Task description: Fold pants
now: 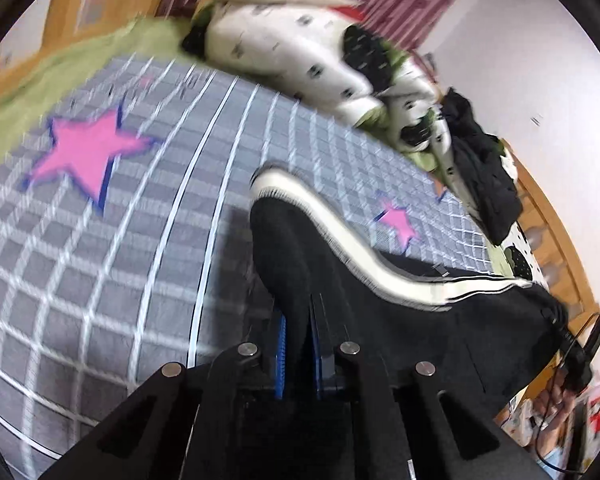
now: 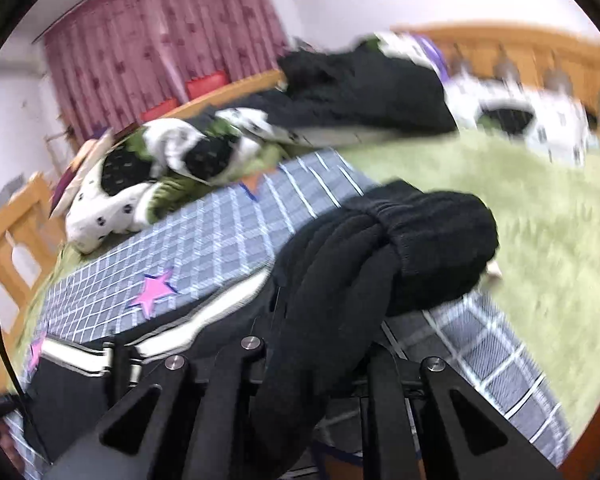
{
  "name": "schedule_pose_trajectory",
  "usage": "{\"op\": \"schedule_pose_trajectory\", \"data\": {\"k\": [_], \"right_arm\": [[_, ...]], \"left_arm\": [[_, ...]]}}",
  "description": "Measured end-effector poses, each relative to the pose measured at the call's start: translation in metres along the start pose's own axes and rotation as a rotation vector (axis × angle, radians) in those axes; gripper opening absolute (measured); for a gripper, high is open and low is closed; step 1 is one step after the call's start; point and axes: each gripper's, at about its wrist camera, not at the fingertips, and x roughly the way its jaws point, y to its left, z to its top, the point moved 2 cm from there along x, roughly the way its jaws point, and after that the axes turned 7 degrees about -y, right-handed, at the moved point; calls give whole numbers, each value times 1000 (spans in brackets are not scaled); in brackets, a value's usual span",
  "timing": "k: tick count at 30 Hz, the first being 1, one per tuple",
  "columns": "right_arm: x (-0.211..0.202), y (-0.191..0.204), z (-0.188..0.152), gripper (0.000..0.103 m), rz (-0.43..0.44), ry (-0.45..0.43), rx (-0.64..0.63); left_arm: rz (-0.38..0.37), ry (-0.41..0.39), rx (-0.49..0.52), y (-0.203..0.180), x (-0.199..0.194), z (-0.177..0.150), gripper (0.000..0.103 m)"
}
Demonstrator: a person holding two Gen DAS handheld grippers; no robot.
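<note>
Your left gripper [image 1: 300, 344] is clamped on the black pants [image 1: 400, 292], lifting the cuff end above the checked sheet [image 1: 160, 208]. Your right gripper [image 2: 320, 364] pinches the bunched waistband [image 2: 416, 240], held over the green blanket [image 2: 532, 208]. Motion blurs both views.

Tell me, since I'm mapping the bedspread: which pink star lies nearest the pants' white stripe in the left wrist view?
The small pink star, just right of the white stripe on the black pants. The large pink star sits far left across the checked bedspread.
</note>
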Motion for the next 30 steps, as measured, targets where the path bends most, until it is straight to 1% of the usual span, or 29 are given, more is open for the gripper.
{"op": "schedule_pose_trajectory", "data": {"k": [2, 4, 6, 7, 8, 10, 12, 13, 14, 15, 16, 17, 18, 19, 20, 21, 22, 23, 24, 25, 26, 28, 30], "right_arm": [[-10, 28, 15, 12, 13, -17, -48], [-20, 53, 32, 12, 24, -35, -81], [-36, 85, 50, 12, 59, -74, -110], [-41, 98, 59, 11, 85, -89, -116], [-50, 115, 68, 11, 129, -110, -120], [-60, 135, 76, 11, 189, -136, -121], [-64, 150, 74, 11, 256, -147, -115], [-62, 154, 67, 11, 279, -142, -121], [-56, 157, 58, 11, 290, -129, -135], [-46, 157, 43, 11, 295, -100, -155], [-30, 154, 22, 12, 291, -45, -177], [-18, 149, 3, 12, 277, 7, -192], [-1, 142, -16, 12, 246, 67, -206], [15, 131, -36, 13, 196, 124, -219], [33, 115, -58, 14, 142, 206, -224], [47, 98, -77, 16, 107, 291, -202], [61, 78, -97, 20, 84, 392, -146], [68, 63, -110, 22, 102, 468, -73], [68, 55, -116, 23, 134, 496, -17], [63, 50, -118, 31, 145, 499, 4], [55, 48, -116, 41, 129, 481, -12], [32, 48, -111, 44, 80, 428, -72], [11, 47, -106, 44, 26, 391, -123]], "left_arm": [[-30, -23, 10, -8, -10, 17, 10], [-64, -40, -11, -7, -22, 35, 10], [-59, -71, -18, 0, -39, 51, 10], [-45, -89, -16, 5, -47, 58, 10], [-27, -106, -15, 14, -58, 64, 10], [26, -122, -21, 35, -75, 74, 10], [112, -122, -5, 59, -85, 74, 10], [140, -123, -1, 69, -86, 70, 10], [188, -112, 6, 85, -85, 61, 10], [222, -88, 4, 98, -80, 51, 11], [237, -63, -9, 110, -75, 42, 11], [257, -9, -48, 128, -65, 26, 11], [278, 34, -74, 141, -59, 11, 11], [301, 63, -83, 147, -54, 3, 13], [336, 111, -86, 158, -49, -9, 16], [357, 144, -98, 164, -46, -16, 21], [362, 152, -111, 167, -46, -21, 29], [369, 151, -139, 172, -49, -24, 34], [375, 148, -151, 174, -53, -27, 43], [379, 146, -155, 172, -55, -26, 46], [374, 138, -156, 170, -58, -25, 46], [360, 122, -149, 164, -64, -27, 48], [351, 115, -130, 158, -70, -32, 51]]}}
